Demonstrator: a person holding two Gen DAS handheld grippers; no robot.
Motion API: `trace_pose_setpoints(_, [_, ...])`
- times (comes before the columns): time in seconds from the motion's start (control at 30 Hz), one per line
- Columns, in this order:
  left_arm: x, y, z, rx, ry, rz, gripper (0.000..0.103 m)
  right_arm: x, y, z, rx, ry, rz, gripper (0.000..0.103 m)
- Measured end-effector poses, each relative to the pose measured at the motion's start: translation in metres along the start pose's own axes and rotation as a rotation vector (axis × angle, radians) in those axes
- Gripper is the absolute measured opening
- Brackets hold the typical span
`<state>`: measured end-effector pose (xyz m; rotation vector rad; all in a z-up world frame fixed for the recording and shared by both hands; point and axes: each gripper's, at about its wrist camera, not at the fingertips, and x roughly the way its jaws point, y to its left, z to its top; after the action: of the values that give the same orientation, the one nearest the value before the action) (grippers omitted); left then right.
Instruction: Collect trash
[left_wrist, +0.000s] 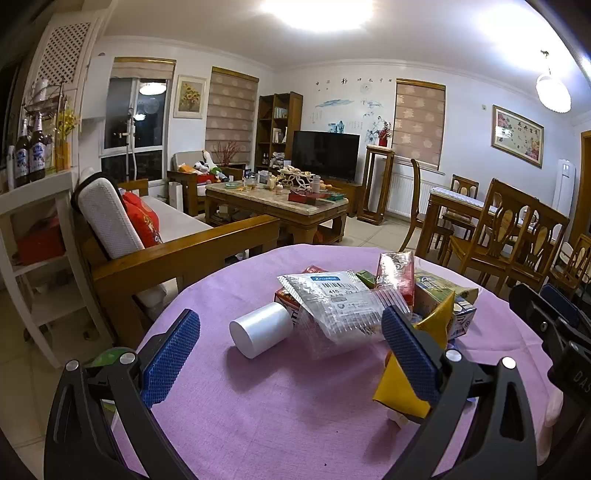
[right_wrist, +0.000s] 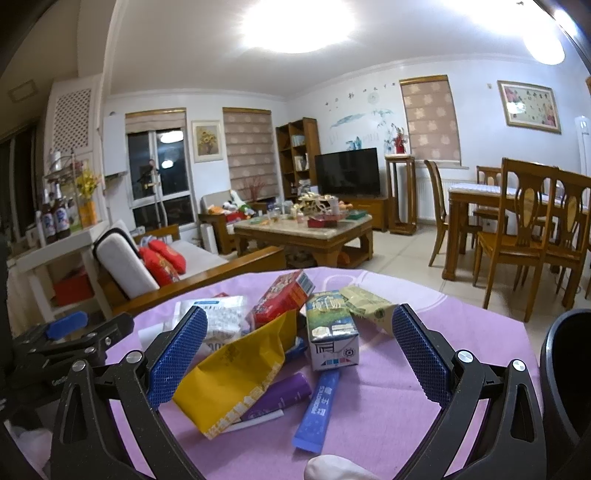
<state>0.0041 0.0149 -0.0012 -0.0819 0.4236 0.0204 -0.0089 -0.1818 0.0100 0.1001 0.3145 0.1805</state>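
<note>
On lilac cloth, crumpled glossy wrappers.

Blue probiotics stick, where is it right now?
Right wrist view: blue probiotics stick lies on the purple cloth, in front of the milk carton, beside the purple tube.

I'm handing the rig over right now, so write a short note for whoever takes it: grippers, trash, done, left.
Left hand-held gripper: open, empty, facing the white cup.
Right hand-held gripper: open, empty, over the yellow bag and milk carton.
Trash: all heaped on the purple cloth.
Black bin: at the right edge.
Done: nothing held yet.
Left: pick up the whole heap.
</note>
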Motion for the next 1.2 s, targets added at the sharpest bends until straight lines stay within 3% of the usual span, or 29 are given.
trace_pose_setpoints(1.2, [-0.0001,0.0005,0.0001,-0.002,0.001,-0.001,0.098,0.0031,-0.0024,0.003,0.016,0.008,0.018,0.099])
